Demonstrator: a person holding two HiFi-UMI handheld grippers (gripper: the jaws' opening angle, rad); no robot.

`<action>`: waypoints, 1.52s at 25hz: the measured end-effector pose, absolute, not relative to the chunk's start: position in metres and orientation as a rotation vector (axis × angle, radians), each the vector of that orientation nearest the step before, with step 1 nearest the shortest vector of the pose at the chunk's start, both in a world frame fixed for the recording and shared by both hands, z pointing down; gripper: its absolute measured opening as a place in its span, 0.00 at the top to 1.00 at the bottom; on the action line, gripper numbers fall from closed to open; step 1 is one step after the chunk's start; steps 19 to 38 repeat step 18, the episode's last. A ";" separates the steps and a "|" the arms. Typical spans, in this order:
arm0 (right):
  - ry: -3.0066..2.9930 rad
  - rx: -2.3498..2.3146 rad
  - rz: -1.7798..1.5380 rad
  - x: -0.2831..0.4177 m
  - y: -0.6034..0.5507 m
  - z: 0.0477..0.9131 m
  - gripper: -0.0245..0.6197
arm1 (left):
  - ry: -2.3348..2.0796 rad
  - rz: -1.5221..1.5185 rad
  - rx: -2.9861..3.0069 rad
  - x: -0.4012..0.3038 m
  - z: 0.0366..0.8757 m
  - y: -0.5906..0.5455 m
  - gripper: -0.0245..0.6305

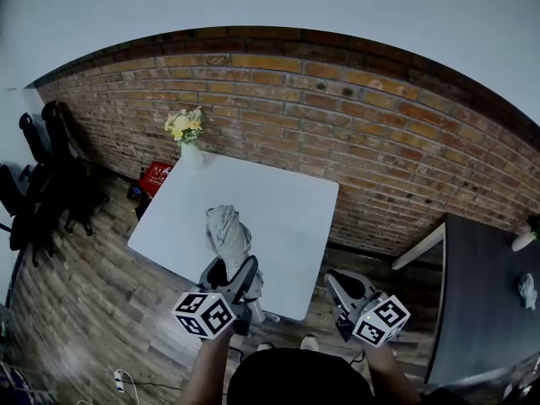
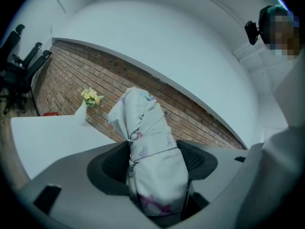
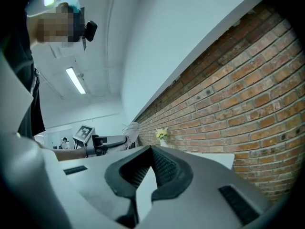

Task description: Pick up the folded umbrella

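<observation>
Grasping the folded umbrella (image 1: 228, 230) around its grey, printed fabric, the left gripper (image 1: 232, 270) has both jaws pressed on the bundle. It holds the bundle above the near edge of the white worktop (image 1: 287, 201). The umbrella's free end points toward the far wall. Just beside it, the right gripper (image 1: 337, 282) is clenched with nothing between its jaws. A vase of yellow flowers (image 1: 186, 133) stands at the far left corner of the worktop, against the brick wall (image 1: 354, 125).

Flower vase (image 1: 191, 153) stands on white table (image 1: 287, 218) by brick wall (image 1: 363, 133).
</observation>
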State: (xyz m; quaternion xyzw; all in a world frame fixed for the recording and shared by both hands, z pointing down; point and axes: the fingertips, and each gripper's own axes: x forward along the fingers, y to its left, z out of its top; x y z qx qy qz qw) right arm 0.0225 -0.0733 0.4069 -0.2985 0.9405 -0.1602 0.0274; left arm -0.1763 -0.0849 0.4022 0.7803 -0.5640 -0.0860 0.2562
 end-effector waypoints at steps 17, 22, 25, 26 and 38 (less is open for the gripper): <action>2.861 -0.895 -0.542 0.010 -0.077 0.401 0.93 | -1.453 -0.289 2.142 -0.183 0.403 -0.078 0.48; 2.860 -0.892 -0.541 0.009 -0.077 0.400 0.93 | -1.449 -0.293 2.142 -0.183 0.403 -0.079 0.48; 2.860 -0.892 -0.541 0.009 -0.077 0.400 0.93 | -1.449 -0.293 2.142 -0.183 0.403 -0.079 0.48; 2.860 -0.892 -0.541 0.009 -0.077 0.400 0.93 | -1.449 -0.293 2.142 -0.183 0.403 -0.079 0.48; 2.860 -0.892 -0.541 0.009 -0.077 0.400 0.93 | -1.449 -0.293 2.142 -0.183 0.403 -0.079 0.48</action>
